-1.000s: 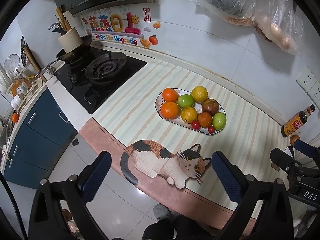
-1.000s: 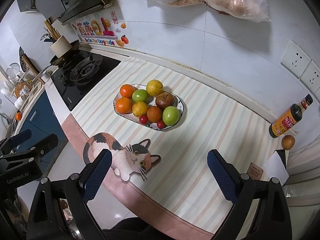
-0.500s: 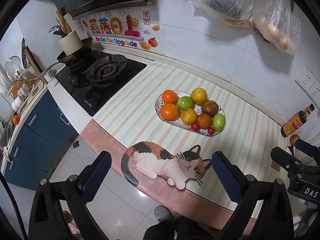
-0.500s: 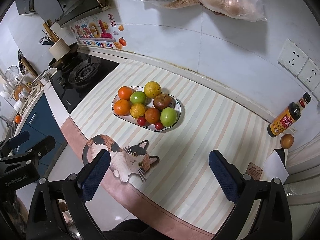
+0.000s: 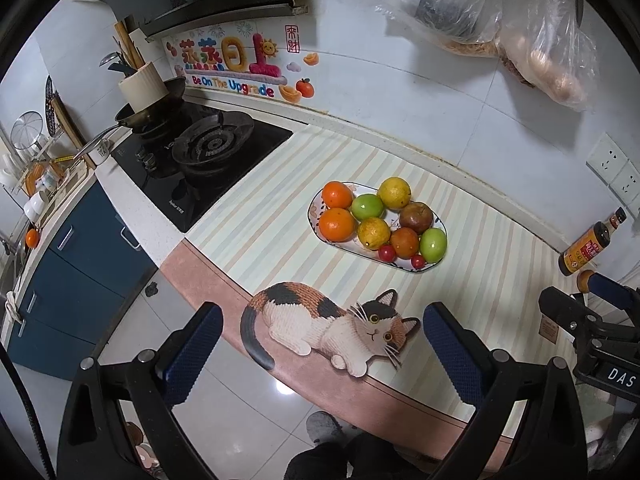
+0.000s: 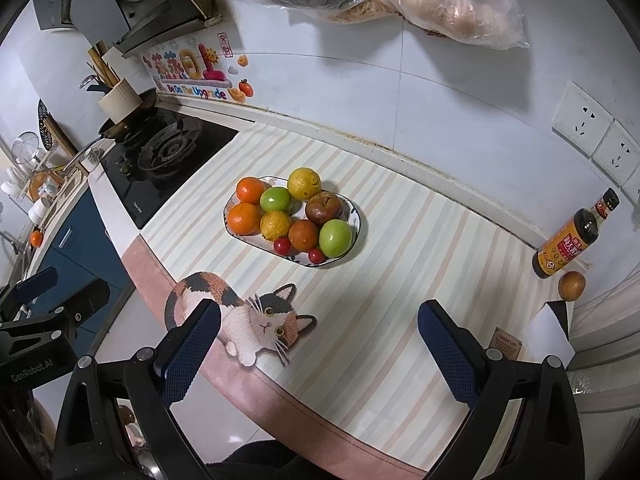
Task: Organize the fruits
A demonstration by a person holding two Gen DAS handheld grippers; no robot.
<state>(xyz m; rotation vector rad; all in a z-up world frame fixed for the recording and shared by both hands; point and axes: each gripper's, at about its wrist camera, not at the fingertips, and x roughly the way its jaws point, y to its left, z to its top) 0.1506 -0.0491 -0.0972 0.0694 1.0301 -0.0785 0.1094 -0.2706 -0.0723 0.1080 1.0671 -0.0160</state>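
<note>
Wide open and empty, both: left gripper (image 5: 320, 344) and right gripper (image 6: 318, 340), blue pads far apart, nothing between them, held back at the near edge of the mat (image 6: 400, 280). Just ahead of the left fingers, a cat print (image 5: 328, 324); under the right gripper's left finger, the same print. Farther ahead, well beyond both fingertips, the plate (image 6: 356, 220) with the fruits (image 6: 292, 216) packed close: oranges, two green ones, yellow ones, a brownish one, two small red ones at the near rim. Far off to the right of the right fingers, one loose round fruit (image 6: 571, 285) beside a bottle (image 6: 572, 240), apart from the plate. Fits either a filled plate with one straggler left, or a plate about to be emptied and sorted; no telling which. For any grasp here: approach from above, straddle one fruit only, close gently, mind the neighbours rolling.
</note>
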